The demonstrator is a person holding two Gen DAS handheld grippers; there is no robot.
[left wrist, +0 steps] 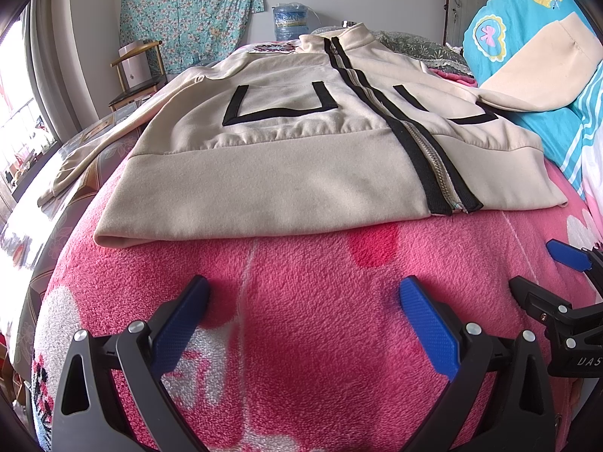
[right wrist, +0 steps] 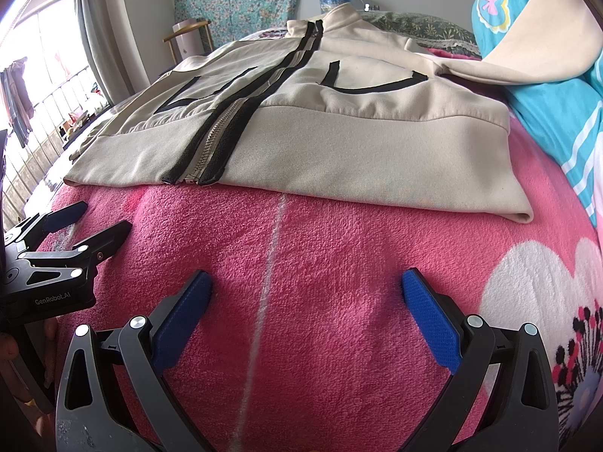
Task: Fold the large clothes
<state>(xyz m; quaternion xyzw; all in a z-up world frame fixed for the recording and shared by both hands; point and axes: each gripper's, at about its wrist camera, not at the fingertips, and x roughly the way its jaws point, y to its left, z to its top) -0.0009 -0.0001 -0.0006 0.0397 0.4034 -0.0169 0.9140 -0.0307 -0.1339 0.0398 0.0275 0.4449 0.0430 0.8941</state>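
A cream zip-up jacket [left wrist: 264, 173] with black trim lies front-up and spread flat on a pink fleece blanket [left wrist: 320, 301], hem toward me. Its zipper [left wrist: 441, 173] runs down the middle. One sleeve [left wrist: 535, 67] drapes over a blue pillow at the right; the other sleeve [left wrist: 86, 150] trails off to the left. My left gripper [left wrist: 305, 290] hovers open over the blanket just short of the hem. In the right wrist view the jacket [right wrist: 339, 150] lies ahead, and my right gripper [right wrist: 305, 286] stands open before its hem. Neither gripper holds anything.
A blue cartoon pillow [left wrist: 527, 22] leans at the right. A wooden chair [left wrist: 139, 75] holding a pink box stands at the far left by the window. A water jug [left wrist: 290, 19] and a floral cloth [left wrist: 188, 11] are at the back wall. The bed edge drops off left.
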